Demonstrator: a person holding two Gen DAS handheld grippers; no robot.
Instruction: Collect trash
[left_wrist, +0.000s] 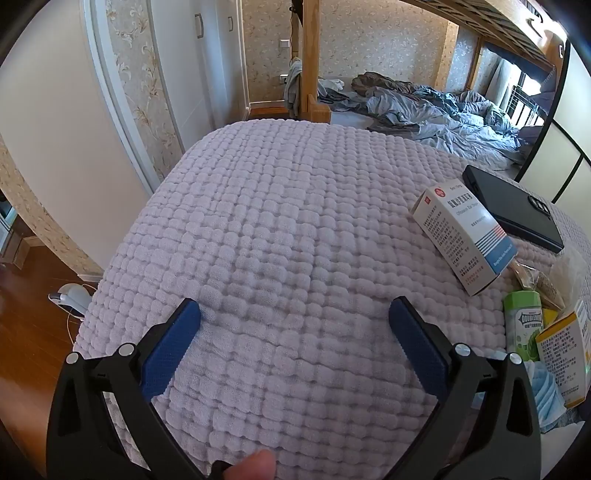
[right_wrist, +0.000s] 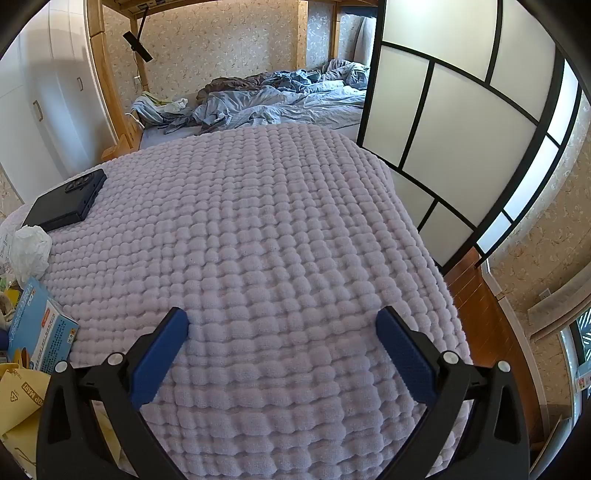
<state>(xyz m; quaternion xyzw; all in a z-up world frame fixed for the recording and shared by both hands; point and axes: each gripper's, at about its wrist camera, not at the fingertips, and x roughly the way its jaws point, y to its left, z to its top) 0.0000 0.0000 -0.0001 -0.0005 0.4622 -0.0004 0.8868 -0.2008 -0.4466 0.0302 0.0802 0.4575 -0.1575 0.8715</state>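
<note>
A: Left wrist view. The left gripper (left_wrist: 294, 314) hangs tilted down over a lilac quilt (left_wrist: 258, 221), its blue pads wide apart with only bare cloth between them. A fingertip (left_wrist: 255, 467) shows at the bottom edge, where the person holds the tool.

B: And the trash?

A: Bunched along the right edge. A white box (left_wrist: 461, 240) lies flat at mid right, just beside a black phone (left_wrist: 513, 206) above it. Lower right: a green tub (left_wrist: 522, 321), a yellow box (left_wrist: 565, 354) and a blue mask (left_wrist: 546, 398), packed close together. None of it touches the gripper.

B: Why so wide open?

A: My reading is that it is set for a first grab; nothing looks collected yet. A rumpled bed (left_wrist: 424, 107) fills the upper right, beyond the quilt.

B: Right wrist view?

A: The same pose. The right gripper (right_wrist: 282, 321) hovers over empty quilt (right_wrist: 277, 203), pads fully spread, holding nothing. Here the litter sits at the left edge: a crumpled tissue (right_wrist: 31, 247) at mid left, a blue carton (right_wrist: 40, 332) below it, a paper bag (right_wrist: 22, 402) in the lower left corner. The phone (right_wrist: 64, 203) lies at upper left, just above the tissue.

B: So the pile is between the two tools?

A: It appears so, each tool flanking the heap. A paned screen (right_wrist: 443, 129) stands at upper right. The phone looks like no trash, and, lying right against the litter, risks being swept up with it.
</note>
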